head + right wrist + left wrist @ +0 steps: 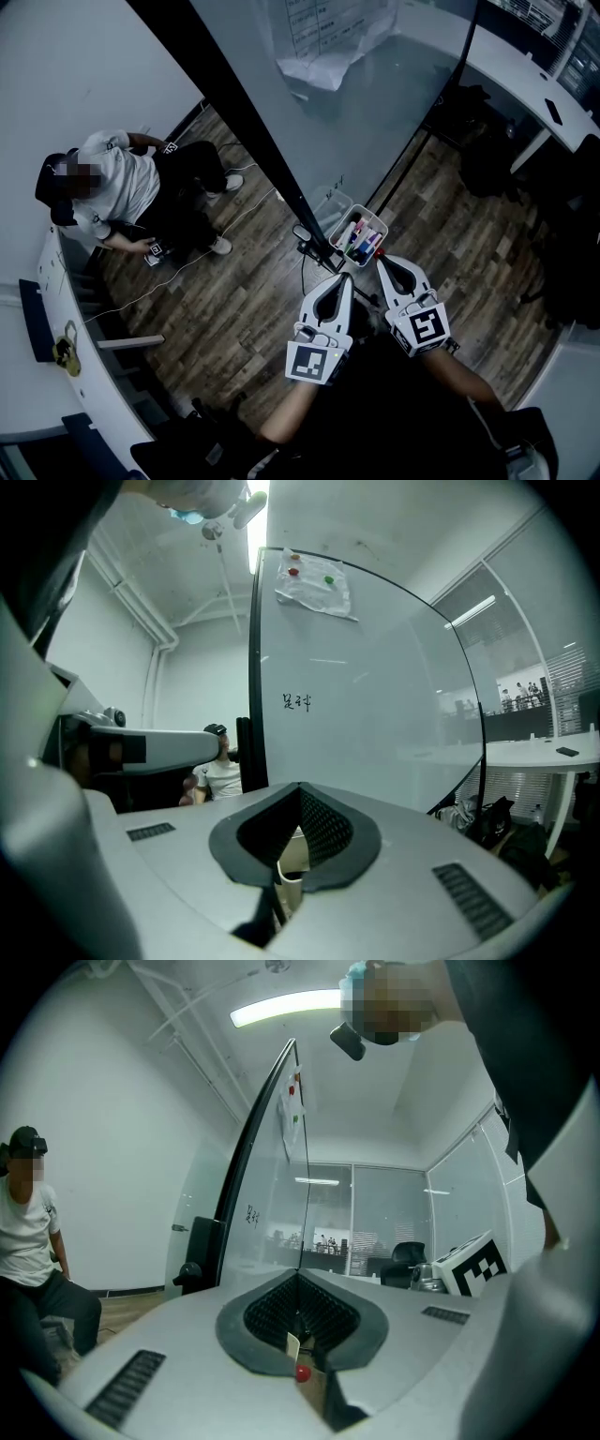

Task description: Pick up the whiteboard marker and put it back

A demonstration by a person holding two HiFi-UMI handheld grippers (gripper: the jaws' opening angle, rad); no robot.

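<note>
Several whiteboard markers [359, 239], pink, blue and dark, stand in a clear plastic box [382, 225] at the foot of the whiteboard [375, 103]. My left gripper [346, 277] hangs just in front of the box, its jaws shut with nothing between them. My right gripper [381, 260] is beside it, tip close to the box's near edge, also shut and empty. In the left gripper view the shut jaws [298, 1275] point at the board's black edge [246, 1176]. In the right gripper view the shut jaws [300, 786] face the whiteboard [375, 686].
A person in a white shirt [112, 187] sits on the wooden floor at the left. A crumpled paper [314, 583] is pinned to the board with magnets. The board's black stand foot [305, 239] lies left of the box. A white desk [525, 84] runs along the upper right.
</note>
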